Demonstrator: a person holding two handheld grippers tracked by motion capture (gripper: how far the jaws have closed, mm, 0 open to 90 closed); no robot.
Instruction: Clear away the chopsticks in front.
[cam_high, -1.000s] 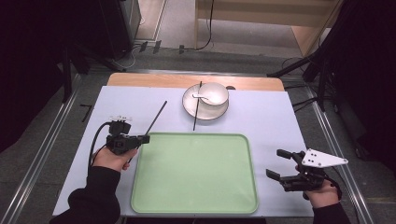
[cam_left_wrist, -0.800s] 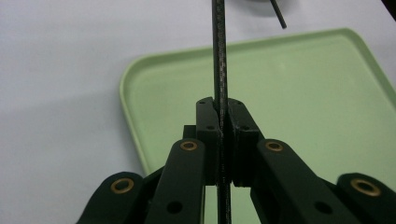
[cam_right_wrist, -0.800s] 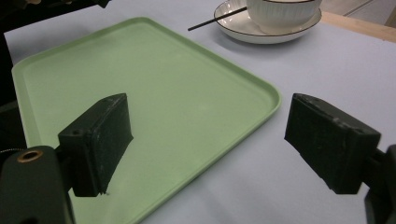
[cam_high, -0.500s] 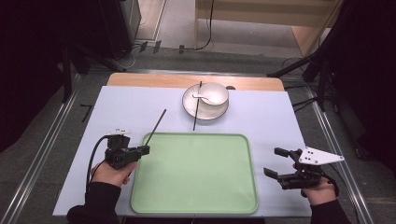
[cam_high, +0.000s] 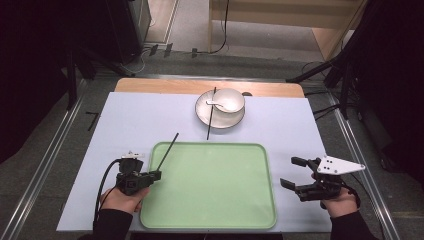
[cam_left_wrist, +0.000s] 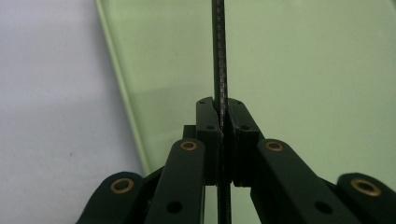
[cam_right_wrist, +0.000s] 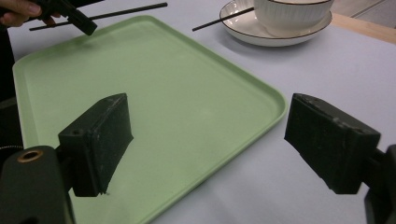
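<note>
Gripping the chopstick (cam_high: 167, 148) near its low end over the green tray's (cam_high: 150, 210) left rim, our left tool (cam_high: 155, 174) is clamped tight, right tool (cam_high: 294, 172) agape and empty, so we judge the long free end may pivot and slip out.

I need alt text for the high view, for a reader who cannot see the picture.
The left hand-held gripper is shut on a black chopstick over the left rim of an empty green tray. The right hand-held gripper hangs open beside the tray; farther back, a second chopstick leans on a plate with a bowl.
</note>
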